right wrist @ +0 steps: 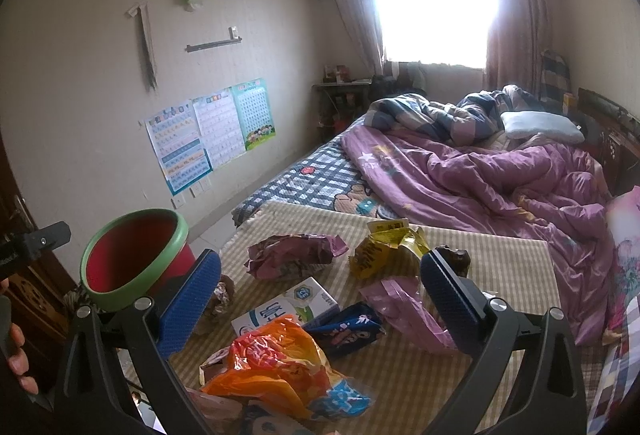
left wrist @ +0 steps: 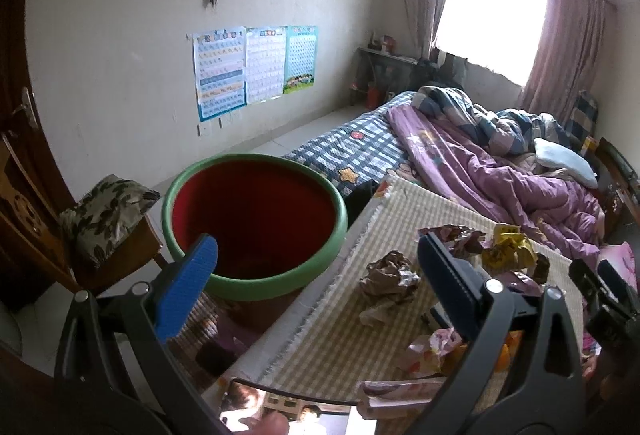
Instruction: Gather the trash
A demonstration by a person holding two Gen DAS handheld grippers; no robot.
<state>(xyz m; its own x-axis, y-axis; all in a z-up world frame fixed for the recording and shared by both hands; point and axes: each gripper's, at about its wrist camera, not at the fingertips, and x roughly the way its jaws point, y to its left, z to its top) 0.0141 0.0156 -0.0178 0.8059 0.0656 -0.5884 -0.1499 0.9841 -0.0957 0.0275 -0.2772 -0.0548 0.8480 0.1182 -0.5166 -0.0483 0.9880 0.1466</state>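
- Far left, the red bin (right wrist: 132, 267) with the green rim stands just beside the bench (right wrist: 500, 255). Its mouth faces up, so you can drop trash in. You cannot see its bottom.
- Your left gripper (left wrist: 316, 263) hangs over the bench edge by the bin. Its blue pads are wide apart and hold nothing.
- A brown crumpled wrapper (left wrist: 390, 281) lies on the checked cloth between those pads, so it looks like your easiest grab.
- In the middle sit a purple wrapper (right wrist: 296, 255), a white carton (right wrist: 288, 309) and an orange bag (right wrist: 276, 363). The bag covers part of the carton.
- Your right gripper (right wrist: 320, 295) floats over this pile. Its pads are apart too, with nothing in them.
- Further right lie a yellow wrapper (right wrist: 384, 247) and a pink wrapper (right wrist: 400, 305).
- The near bench edge is cut off, so more trash may hide there.
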